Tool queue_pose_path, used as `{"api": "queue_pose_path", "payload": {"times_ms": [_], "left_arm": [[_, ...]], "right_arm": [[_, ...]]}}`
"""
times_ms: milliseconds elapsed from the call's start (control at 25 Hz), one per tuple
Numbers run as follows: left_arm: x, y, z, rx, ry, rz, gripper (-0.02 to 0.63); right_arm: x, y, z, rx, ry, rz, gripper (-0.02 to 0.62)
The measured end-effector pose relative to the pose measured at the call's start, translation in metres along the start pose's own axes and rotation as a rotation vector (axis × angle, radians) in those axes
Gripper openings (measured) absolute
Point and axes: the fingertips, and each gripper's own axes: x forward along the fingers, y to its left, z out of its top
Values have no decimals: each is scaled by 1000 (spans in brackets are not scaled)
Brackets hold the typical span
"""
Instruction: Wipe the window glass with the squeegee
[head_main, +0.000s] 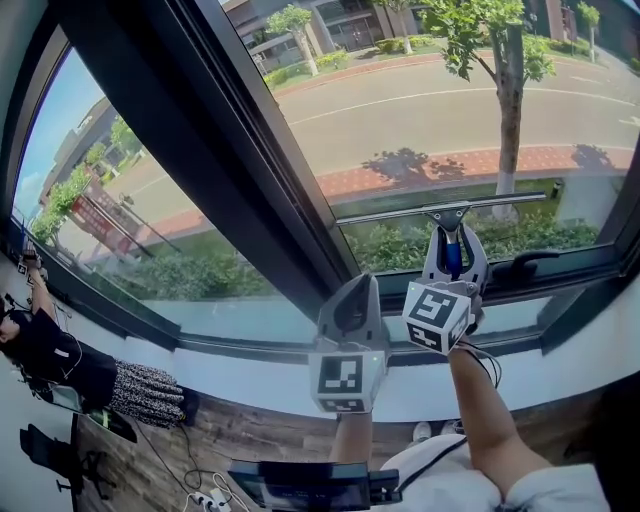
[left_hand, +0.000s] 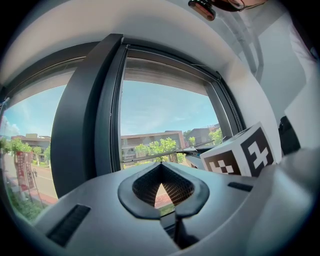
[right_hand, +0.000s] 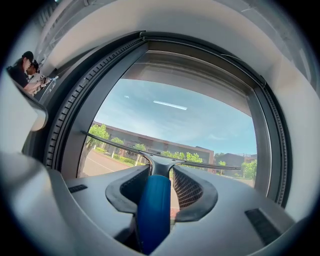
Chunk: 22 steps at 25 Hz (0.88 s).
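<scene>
**Head view.** The right gripper (head_main: 456, 242) stands to the right of the dark mullion (head_main: 200, 130), raised against the window glass (head_main: 420, 110) of the pane on that side. Its jaws are closed round the blue handle of the squeegee (head_main: 445, 213). The handle runs up between them, and the long blade lies crosswise above the jaw tips, low on the glass. The left gripper (head_main: 364, 288) sits lower, near the foot of the mullion and over the pale sill (head_main: 250, 345). It is apart from the squeegee. Each gripper's marker cube shows only black-and-white square patterns. Outside, left of the mullion, stands a red sign (head_main: 100, 215) whose print is too small to read.

**Left gripper view.** The left gripper (left_hand: 161, 169) has its jaw tips brought together, leaving only a small diamond gap behind them, and nothing is between them. The mullion (left_hand: 82, 135) rises to the left. Right of it, beyond the jaw tips, the squeegee (left_hand: 150, 156) blade shows as a thin dark line across the glass (left_hand: 160, 110). The right gripper's marker cube (left_hand: 242, 155) is at the far right.

**Right gripper view.** The right gripper (right_hand: 162, 172) grips the squeegee (right_hand: 154, 210). The blue handle fills the space between the ribbed pads, a little toward the left one. The dark head forks just past the tips, and the blade stretches both ways across the glass (right_hand: 190, 115), its left end near the ribbed edge of the mullion (right_hand: 75, 115).
</scene>
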Motion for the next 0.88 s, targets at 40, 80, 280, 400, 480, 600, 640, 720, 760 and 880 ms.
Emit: {"api": "queue_pose_path", "payload": {"times_ms": [40,80,280,400,480,600,640,720,760,880], "left_arm": [[1,1,-2,0,1,-2,2],[1,2,-3,2,3,-3,2],[4,-2,-5,12,10,-9,2],[4,-2,-4,9,12,-12,2],[2,-1,-5,8,14,-12,2],[2,-2,-8,6,20,-12,2],[3,-2,-8,5,21,-13,2],[4,-3,-8,4,21,-14,2],[5,-5,-8,5,21,-15,2],[8,-11,-9,4,28,-23,2]], "right_arm": [[1,2,-2,-2,7,1,149],[1,3,-5,-3,15,3,149],[1,6,-27,6,68,20,149],[0,9,-37,12,97,29,149],[-2,11,-43,17,113,33,149],[-2,11,-52,27,135,36,149],[-2,12,-55,26,141,38,149],[-1,13,-58,18,149,43,149],[0,13,-61,16,154,46,149],[0,10,-70,22,175,50,149]]}}
